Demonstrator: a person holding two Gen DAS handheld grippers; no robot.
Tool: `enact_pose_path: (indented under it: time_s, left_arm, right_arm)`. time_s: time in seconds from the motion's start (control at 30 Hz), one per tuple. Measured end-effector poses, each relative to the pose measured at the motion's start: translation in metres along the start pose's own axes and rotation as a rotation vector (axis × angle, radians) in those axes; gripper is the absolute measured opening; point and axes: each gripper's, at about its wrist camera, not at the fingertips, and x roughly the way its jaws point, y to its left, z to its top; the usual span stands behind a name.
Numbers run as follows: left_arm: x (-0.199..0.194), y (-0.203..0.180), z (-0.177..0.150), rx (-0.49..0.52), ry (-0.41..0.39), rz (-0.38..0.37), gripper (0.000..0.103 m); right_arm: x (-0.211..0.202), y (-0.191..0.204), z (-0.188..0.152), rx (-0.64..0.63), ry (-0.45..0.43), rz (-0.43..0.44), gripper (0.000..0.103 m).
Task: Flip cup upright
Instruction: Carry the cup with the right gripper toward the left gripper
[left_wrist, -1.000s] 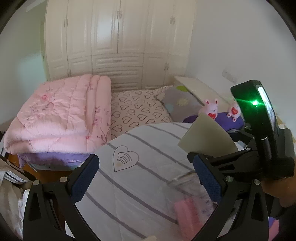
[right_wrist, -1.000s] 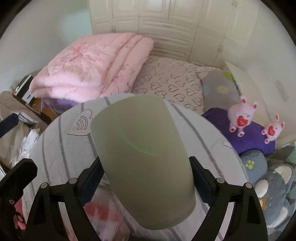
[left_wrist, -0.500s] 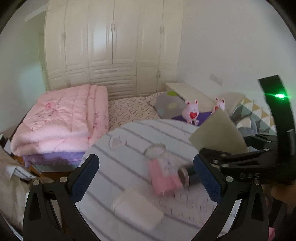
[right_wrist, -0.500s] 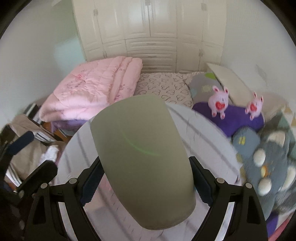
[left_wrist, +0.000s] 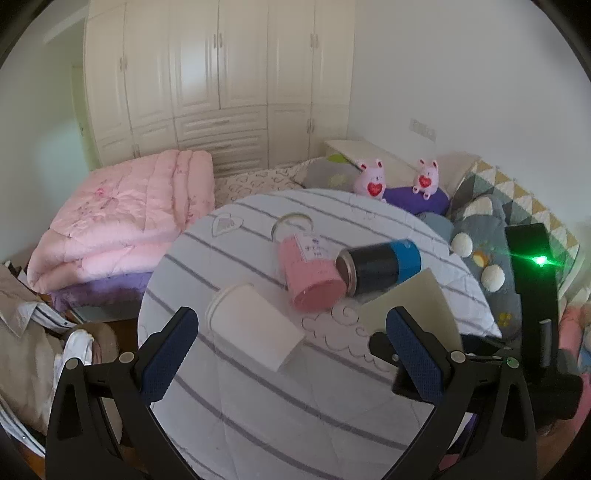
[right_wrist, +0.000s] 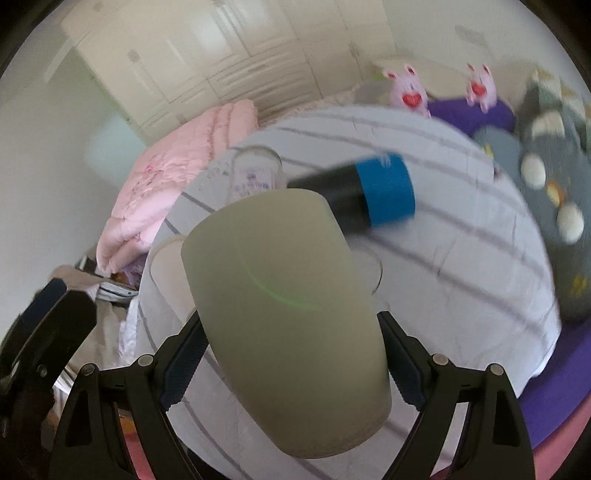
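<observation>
The right tool is clenched on a pale grey-green cup, its blue pads pressed against the cup's two sides, and holds it in the air above the round striped surface. In the right wrist view the cup's long axis runs forward along the fingers and leans a little to the left at its far end; which end is the mouth I cannot tell, since neither opening shows. From the left wrist view the same cup appears as a pale slab just behind the left tool's right finger.

The left tool is released, jaws wide, gripping nothing. It hovers over a white paper cup lying on its side, mouth toward the far left. A pink glass jar and a black-and-blue can (also on their sides) touch near the middle.

The coming move turns on the held cup's axis: it must swing from lying along the fingers to vertical, then be set down on a bare patch.
</observation>
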Motion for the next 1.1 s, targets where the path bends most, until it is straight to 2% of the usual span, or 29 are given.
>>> enact_pose_path:
  time_s: [0.3,0.37,0.57,0.73,0.83,0.93,1.1]
  left_arm:
    - [0.011,-0.002,-0.008,0.006,0.044,0.022,0.103]
    - [0.014,-0.003,-0.007,0.008,0.052,0.024,0.103]
    - [0.014,-0.004,-0.003,-0.034,0.069,-0.005,0.103]
    - [0.012,-0.014,0.001,-0.067,0.08,-0.031,0.103]
    - [0.018,-0.025,0.001,-0.069,0.107,-0.022,0.103]
    - [0.028,-0.038,-0.002,-0.083,0.14,-0.045,0.103]
    - [0.059,-0.061,-0.01,-0.095,0.242,-0.027,0.103]
  right_arm:
    - [0.047,-0.018,-0.025,0.244,0.079,0.074,0.09]
    - [0.055,-0.02,-0.026,0.264,0.096,0.089,0.09]
    - [0.046,-0.014,-0.019,0.218,0.101,0.097,0.093]
    - [0.016,-0.021,-0.016,0.151,0.048,0.096,0.093]
    - [0.002,-0.028,-0.016,0.095,0.045,0.051,0.093]
    - [-0.012,-0.035,-0.011,0.008,0.026,-0.008,0.093]
    - [-0.006,-0.052,-0.015,-0.168,0.077,-0.047,0.093]
